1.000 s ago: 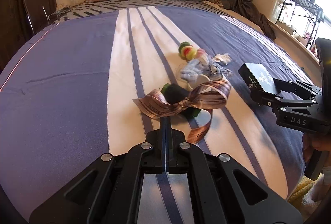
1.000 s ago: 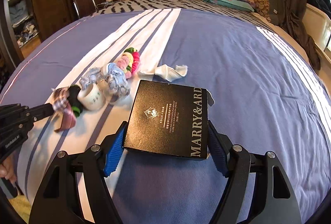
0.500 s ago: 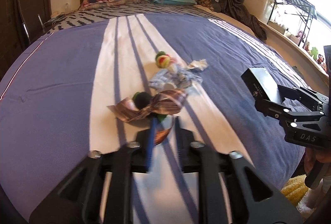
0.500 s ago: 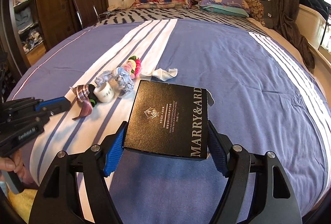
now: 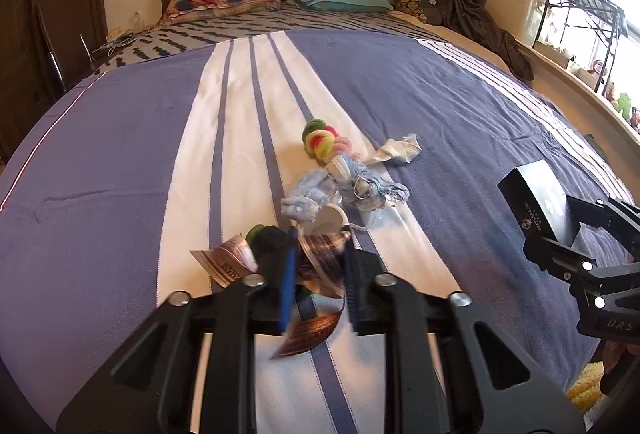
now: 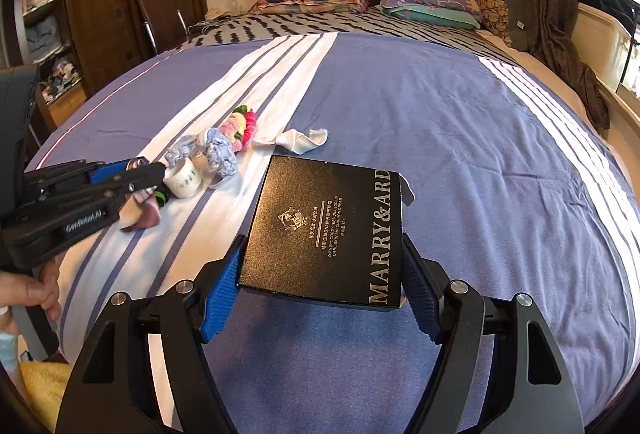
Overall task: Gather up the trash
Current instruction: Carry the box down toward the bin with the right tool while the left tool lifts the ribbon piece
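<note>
While lying low at centre of the left wrist view on the striped bed cover [image 5: 120, 161], brown ribbon [image 5: 324, 246] looks light, limp and slippery, so best pinched at the knot beside the dark pom-pom [image 5: 268, 236], not at a loose tail; sits between the parted jaws of the left gripper [image 5: 318, 274], not yet clamped. Further up the frame: white cup [image 5: 332, 220], frayed blue cloth [image 5: 344, 185], bright scrunchies [image 5: 322, 139], crumpled white scrap [image 5: 396, 151]; soft, weightless stuff, apt to snag together. Black box [image 6: 326, 234], stiff and flat, clamped by its side edges in the right gripper [image 6: 320, 274], centre of the right wrist view; lettering legible only there. From the right, ribbon mostly hidden behind the left gripper; only there, wardrobe shelves [image 6: 40, 13] at upper left.
</note>
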Tool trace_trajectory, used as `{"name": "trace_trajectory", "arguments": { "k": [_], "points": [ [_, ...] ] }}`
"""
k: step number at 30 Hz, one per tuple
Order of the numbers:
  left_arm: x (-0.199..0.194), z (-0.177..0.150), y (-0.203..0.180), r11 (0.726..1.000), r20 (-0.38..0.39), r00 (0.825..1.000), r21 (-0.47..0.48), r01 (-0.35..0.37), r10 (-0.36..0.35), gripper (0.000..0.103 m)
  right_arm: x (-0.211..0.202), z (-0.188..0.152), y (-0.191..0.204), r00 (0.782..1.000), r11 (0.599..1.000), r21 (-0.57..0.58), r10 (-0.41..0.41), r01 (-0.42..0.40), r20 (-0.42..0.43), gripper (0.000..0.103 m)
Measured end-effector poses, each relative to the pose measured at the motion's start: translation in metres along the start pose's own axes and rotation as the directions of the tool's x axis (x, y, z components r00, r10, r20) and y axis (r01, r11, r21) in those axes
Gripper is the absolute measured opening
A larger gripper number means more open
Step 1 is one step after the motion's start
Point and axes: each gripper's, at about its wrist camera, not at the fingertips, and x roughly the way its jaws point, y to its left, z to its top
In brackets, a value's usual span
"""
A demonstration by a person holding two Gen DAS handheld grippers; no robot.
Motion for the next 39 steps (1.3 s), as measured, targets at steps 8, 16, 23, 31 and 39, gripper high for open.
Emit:
{"name": "trace_trajectory", "arguments": {
  "k": [8, 16, 23, 31, 39],
  "points": [
    [-0.057, -0.015, -0.001, 1.000, 0.051, 0.999, -0.009, 0.001, -0.001, 0.004, -0.039, -0.012, 0.011, 0.999, 1.000, -0.006, -0.018, 0.018, 0.045, 0.073],
    [-0.142, -0.049, -0.025, 1.000, 0.119, 0.993, 0.007, 0.027, -0.028, 0.003, -0.102, -0.038, 0.020, 0.995, 1.000, 0.004, -0.010, 0.010, 0.102, 0.073],
    [-0.184, -0.098, -0.054, 0.997, 0.112, 0.991, 0.009, 0.078, -0.079, 0.003, -0.147, -0.081, 0.024, 0.993, 1.000, 0.015, -0.004, 0.003, 0.120, 0.073],
    [-0.198, -0.159, -0.073, 0.993, 0.065, 0.991, 0.007, 0.119, -0.119, 0.003, -0.163, -0.133, 0.031, 0.997, 1.000, 0.020, 0.019, -0.021, 0.072, 0.074],
    [-0.172, -0.223, -0.077, 0.988, -0.059, 0.986, -0.026, 0.155, -0.156, 0.003, -0.152, -0.185, 0.044, 0.998, 0.997, 0.032, 0.066, -0.066, -0.016, 0.074]
  ]
}}
